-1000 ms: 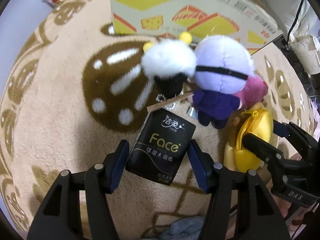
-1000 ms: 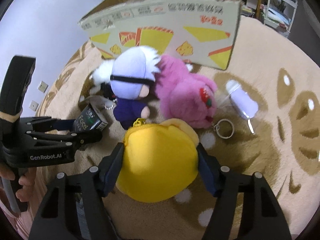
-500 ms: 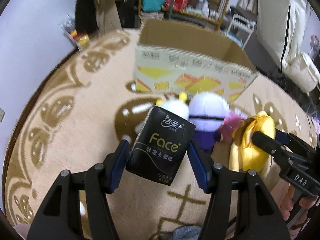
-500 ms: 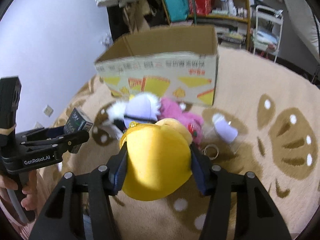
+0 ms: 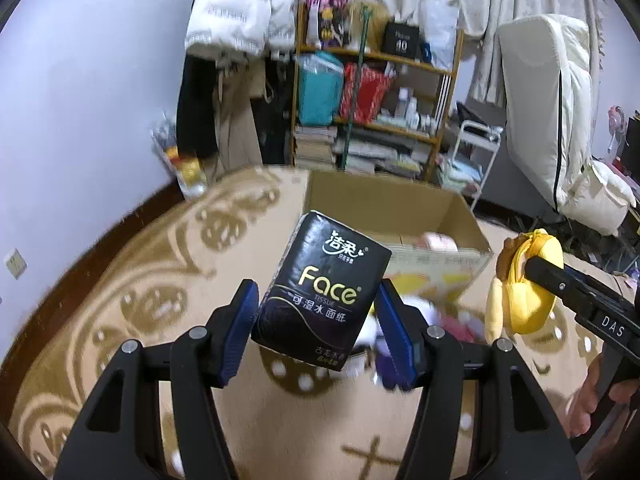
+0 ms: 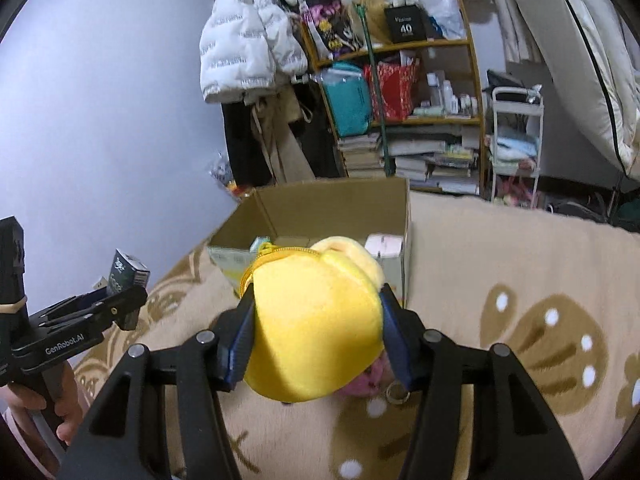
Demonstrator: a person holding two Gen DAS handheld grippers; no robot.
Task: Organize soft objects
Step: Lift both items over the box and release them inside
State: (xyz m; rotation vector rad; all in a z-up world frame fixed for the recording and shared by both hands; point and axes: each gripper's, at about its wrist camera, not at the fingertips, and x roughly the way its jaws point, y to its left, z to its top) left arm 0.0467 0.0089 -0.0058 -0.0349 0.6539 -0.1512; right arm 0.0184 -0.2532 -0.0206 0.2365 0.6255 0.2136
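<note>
The left claw (image 5: 318,316) grips a black Face tissue pack (image 5: 324,294) by its sides; the right claw (image 6: 316,320) squeezes a yellow plush pouch (image 6: 316,320). Both look light and yielding, so broad side holds suit them. A second ago both lay on the rug (image 6: 500,248) among the plush toys; now they hang lifted before the open cardboard box (image 6: 340,204).
</note>
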